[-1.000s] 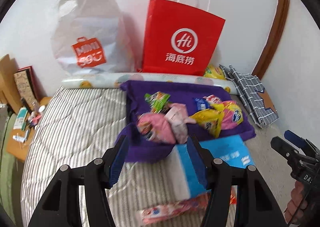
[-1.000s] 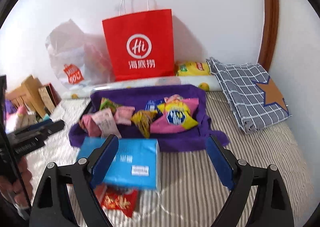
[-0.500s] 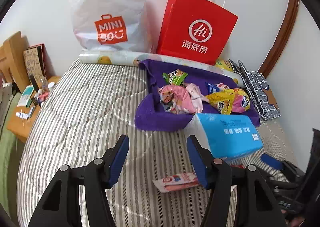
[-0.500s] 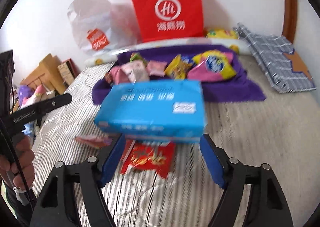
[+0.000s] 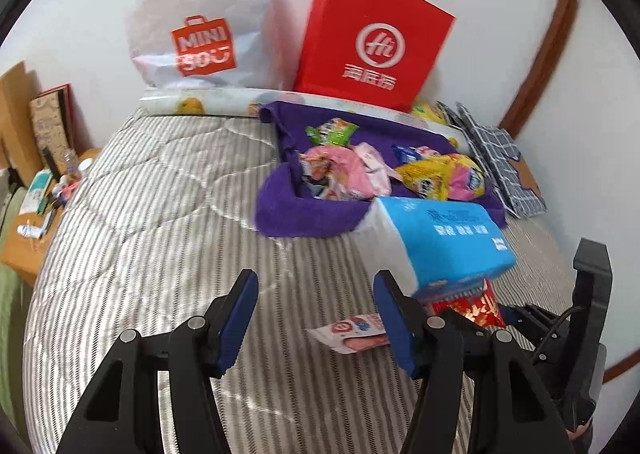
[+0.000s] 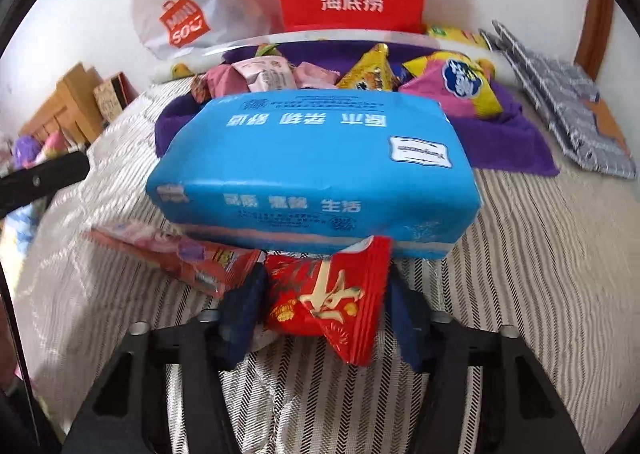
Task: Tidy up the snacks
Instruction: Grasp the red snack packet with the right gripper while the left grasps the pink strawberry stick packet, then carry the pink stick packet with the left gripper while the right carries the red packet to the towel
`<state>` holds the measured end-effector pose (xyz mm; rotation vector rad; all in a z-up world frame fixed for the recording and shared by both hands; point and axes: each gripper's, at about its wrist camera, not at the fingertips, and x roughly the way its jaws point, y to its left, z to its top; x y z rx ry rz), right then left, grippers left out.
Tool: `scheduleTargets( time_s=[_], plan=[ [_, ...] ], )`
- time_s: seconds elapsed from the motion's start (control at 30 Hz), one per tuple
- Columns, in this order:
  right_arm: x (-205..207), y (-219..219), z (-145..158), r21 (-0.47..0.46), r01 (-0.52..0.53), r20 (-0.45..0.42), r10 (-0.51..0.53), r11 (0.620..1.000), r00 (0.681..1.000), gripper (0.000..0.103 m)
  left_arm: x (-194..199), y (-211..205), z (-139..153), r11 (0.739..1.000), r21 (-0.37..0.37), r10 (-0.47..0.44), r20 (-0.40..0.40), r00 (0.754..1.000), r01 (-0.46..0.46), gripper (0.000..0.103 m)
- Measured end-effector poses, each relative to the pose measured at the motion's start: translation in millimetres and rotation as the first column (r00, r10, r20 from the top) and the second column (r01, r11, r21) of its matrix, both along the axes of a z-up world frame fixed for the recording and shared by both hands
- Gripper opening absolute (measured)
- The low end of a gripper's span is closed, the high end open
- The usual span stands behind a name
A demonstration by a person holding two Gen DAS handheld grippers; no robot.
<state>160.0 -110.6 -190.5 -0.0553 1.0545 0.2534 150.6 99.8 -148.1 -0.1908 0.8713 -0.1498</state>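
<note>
A red snack packet (image 6: 328,294) lies on the striped bed, partly tucked under a blue tissue pack (image 6: 312,170). My right gripper (image 6: 324,314) is closing, and its blue pads press on the packet's two sides. A pink-and-white snack packet (image 6: 180,254) lies just left of it. Behind the tissue pack, a purple cloth (image 6: 520,142) holds several snack bags. In the left wrist view my left gripper (image 5: 316,294) hangs open over bare bedding, with nothing between its fingers. The pink-and-white packet (image 5: 352,334) and red packet (image 5: 468,306) lie to its right.
A red paper bag (image 5: 372,42) and a white plastic bag (image 5: 192,22) lean on the wall behind the bed. A folded checked cloth (image 5: 496,158) lies at the right edge. A cluttered side table (image 5: 32,222) stands to the left.
My right gripper has come down to the red packet and its wide jaws have narrowed onto it. The left gripper has drawn back from the purple cloth, with its opening unchanged.
</note>
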Motion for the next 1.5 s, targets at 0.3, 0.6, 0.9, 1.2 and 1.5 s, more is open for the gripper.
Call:
scheduleTargets(
  time_s=[0.3, 0.6, 0.9, 1.2, 1.5],
  plan=[
    [-10, -23, 9, 0.070, 0.010, 0.027, -0.012, 0.998, 1.000, 0.035, 12, -37, -13, 0.993, 0.036, -0.114, -0.017, 0.993, 0.115, 0.058],
    [-20, -61, 15, 0.076, 0.078, 0.036, -0.081, 0.994, 0.996, 0.035, 17, -67, -36, 0.973, 0.037, -0.223, -0.095, 0.970, 0.227, 0.057],
    [-22, -77, 18, 0.072, 0.116, 0.048, -0.120, 0.991, 0.992, 0.035, 2, -74, -42, 0.957, 0.006, -0.287, -0.137, 0.948, 0.291, 0.057],
    [-28, -81, 18, 0.084, 0.116, 0.055, -0.120, 0.990, 0.991, 0.035, -21, -89, -46, 0.952, 0.086, -0.283, -0.115, 0.952, 0.294, 0.049],
    [-39, -87, 19, 0.103, 0.148, 0.067, -0.155, 0.984, 0.986, 0.035, -40, -91, -44, 0.951, 0.166, -0.250, -0.087, 0.964, 0.262, 0.021]
  ],
)
